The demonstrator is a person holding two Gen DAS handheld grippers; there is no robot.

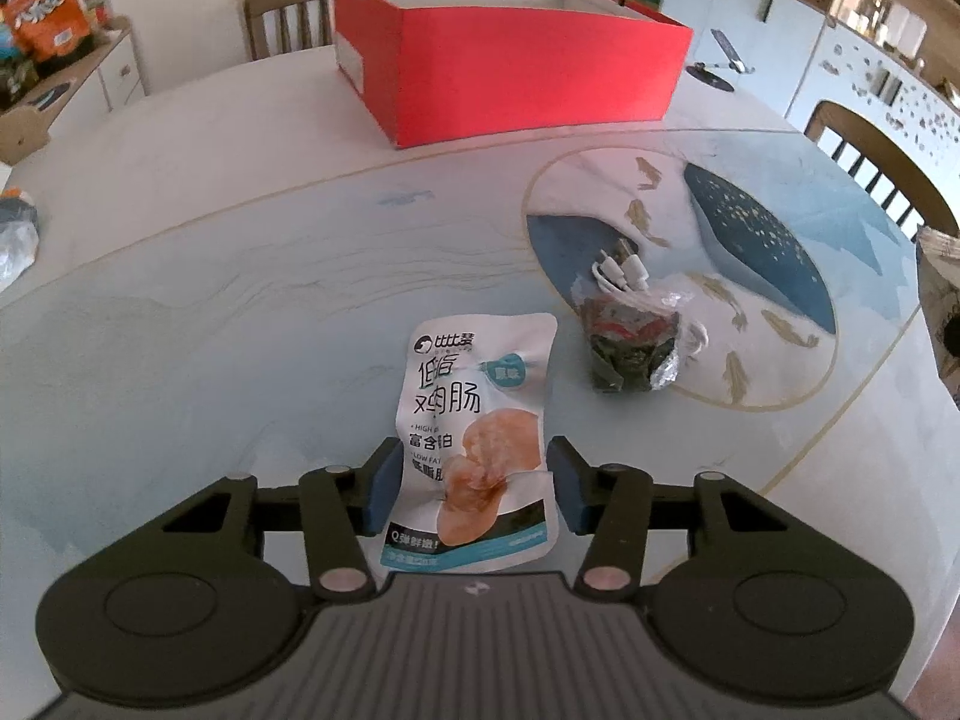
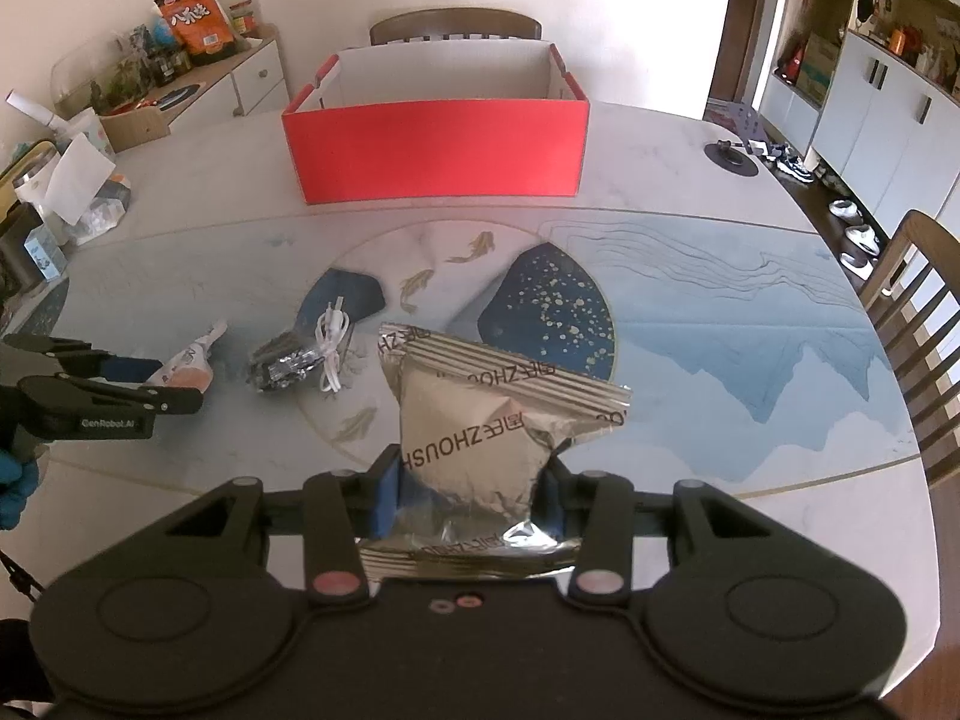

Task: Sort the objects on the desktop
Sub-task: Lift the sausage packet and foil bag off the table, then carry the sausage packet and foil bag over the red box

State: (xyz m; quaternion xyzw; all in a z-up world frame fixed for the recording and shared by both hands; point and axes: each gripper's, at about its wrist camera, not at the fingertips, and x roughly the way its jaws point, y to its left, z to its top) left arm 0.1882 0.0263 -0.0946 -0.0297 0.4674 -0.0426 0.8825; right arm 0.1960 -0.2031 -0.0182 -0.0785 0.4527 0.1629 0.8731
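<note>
Right claw (image 2: 468, 495) clamped on silver snack pouch (image 2: 480, 438), lower edge hidden behind housing. Left claw (image 1: 471, 489) closed on white sausage packet (image 1: 474, 438) over counter (image 1: 240, 300). Dark foil pack (image 1: 630, 354), white cable (image 1: 624, 279) overlapping; red box (image 1: 510, 72) interior unseen.

A dark wooden slat-backed chair (image 2: 456, 27) stood behind the far edge of the round marble-patterned counter (image 2: 690, 192). A second wooden chair (image 2: 912, 324) stood at its right side. On a low white cabinet (image 2: 252, 75) by the left wall, an orange snack bag (image 2: 195, 15) stood upright. Tall white cupboards (image 2: 870, 114) lined the right wall, with pale shoes (image 2: 855, 237) on the floor below. A small black round stand (image 2: 732, 159) sat on the counter's far right.
</note>
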